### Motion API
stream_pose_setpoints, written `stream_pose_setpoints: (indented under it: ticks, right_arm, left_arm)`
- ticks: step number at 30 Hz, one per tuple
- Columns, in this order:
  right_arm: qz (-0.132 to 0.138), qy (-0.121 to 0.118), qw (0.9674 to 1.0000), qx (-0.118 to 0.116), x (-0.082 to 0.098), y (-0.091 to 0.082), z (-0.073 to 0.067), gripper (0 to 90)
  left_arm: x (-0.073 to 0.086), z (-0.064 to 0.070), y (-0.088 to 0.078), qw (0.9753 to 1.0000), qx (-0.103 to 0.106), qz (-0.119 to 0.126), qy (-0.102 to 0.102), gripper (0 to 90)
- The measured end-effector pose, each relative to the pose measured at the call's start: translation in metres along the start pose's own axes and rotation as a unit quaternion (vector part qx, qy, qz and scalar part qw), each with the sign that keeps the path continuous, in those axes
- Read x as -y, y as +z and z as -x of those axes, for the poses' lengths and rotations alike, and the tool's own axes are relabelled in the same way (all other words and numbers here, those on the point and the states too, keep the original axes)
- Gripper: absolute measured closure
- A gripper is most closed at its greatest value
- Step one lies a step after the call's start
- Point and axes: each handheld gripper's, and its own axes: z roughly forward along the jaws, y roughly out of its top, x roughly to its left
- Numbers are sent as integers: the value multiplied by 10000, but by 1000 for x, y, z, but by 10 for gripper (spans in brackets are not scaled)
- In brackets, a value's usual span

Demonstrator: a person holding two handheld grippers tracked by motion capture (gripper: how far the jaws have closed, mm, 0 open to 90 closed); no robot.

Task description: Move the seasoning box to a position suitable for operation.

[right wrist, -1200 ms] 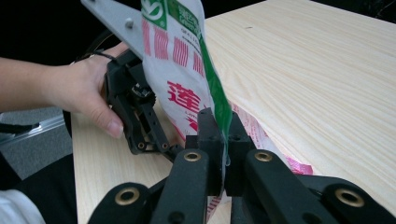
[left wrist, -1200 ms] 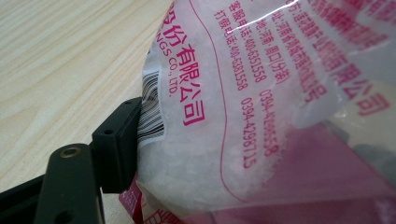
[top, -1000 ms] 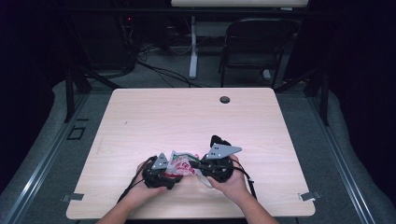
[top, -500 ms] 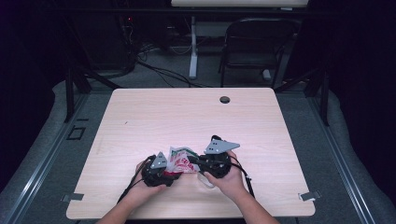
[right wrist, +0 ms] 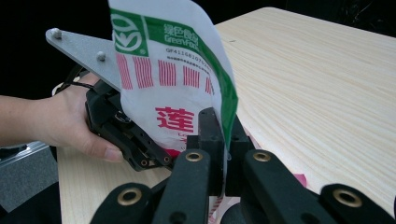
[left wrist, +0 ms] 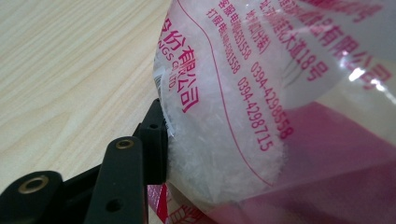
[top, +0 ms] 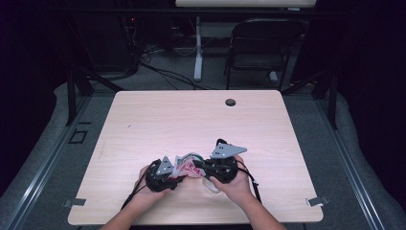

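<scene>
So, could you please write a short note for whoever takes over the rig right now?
Right gripper: shut on the edge of the plastic bag, holding it upright.
Left gripper: its jaws have just been closing; one jaw touches the bag's side with the white contents, grip not confirmed.
The bag sits between both grippers, near the table's front edge.
Done: right grip secure.
Left: probably finish the left grip, then handle the bag.

Lab — dark-curtained rig, bare table [top: 158,120]

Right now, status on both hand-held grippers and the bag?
Right hand-held gripper clamped on plastic bag edge. Left hand-held gripper closing, bag against one jaw. Table unobstructed.
</scene>
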Motion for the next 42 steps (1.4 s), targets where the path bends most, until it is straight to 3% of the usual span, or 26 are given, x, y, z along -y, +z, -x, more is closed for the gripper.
stream_pose_setpoints:
  ticks: [14, 42]
  right_arm:
    - [104, -15, 9999, -59, -1, -5, 0, 900]
    - [89, -26, 10000, -22, -4, -12, 1, 895]
  left_arm:
    - [-7, 6, -9, 9980, -562, 35, 276, 563]
    - [-15, 11, -14, 9947, -907, 39, 476, 575]
